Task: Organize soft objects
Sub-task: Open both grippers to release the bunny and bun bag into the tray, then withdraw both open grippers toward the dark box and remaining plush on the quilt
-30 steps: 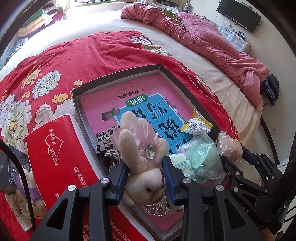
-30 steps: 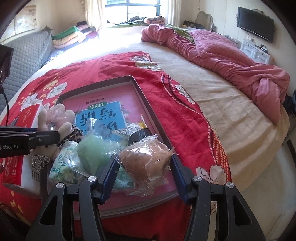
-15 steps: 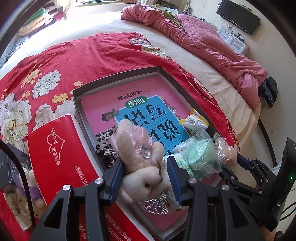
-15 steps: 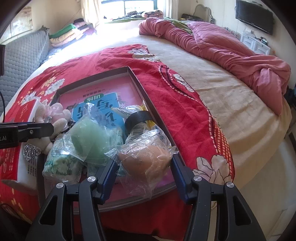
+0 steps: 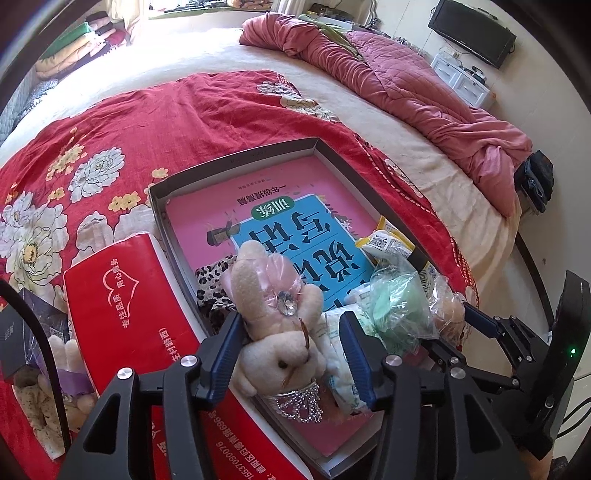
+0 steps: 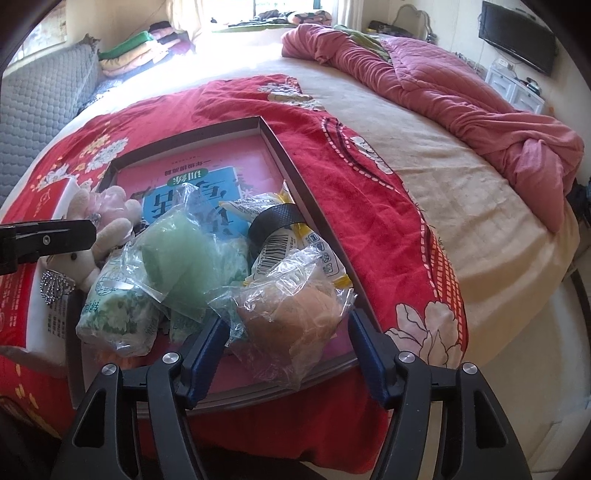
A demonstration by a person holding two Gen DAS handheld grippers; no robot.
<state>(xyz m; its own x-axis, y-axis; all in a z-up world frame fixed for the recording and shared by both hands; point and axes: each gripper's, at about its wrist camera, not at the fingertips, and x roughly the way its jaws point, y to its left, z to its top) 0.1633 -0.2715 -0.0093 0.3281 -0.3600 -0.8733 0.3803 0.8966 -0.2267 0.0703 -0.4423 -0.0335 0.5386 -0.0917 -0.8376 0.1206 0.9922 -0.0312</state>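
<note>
Now the plush bunny [image 5: 280, 332] is lying ears toward twelve o'clock — left gripper [image 5: 291, 354] tilting steeply down, jaws just been opening, releasing it; right gripper [image 6: 288, 354] likewise opening off the bagged brown toy [image 6: 291, 314].

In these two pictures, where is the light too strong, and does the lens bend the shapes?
Left wrist view: the window end of the bed is washed out white; the tray edges curve from the fisheye. Right wrist view: the same glare by the window; the plastic bags show small shiny reflections; dark corners frame both pictures.

Home bedroom, bed [image 6: 424, 177], rumpled quilt [image 6: 461, 92], television [image 6: 517, 37]
</note>
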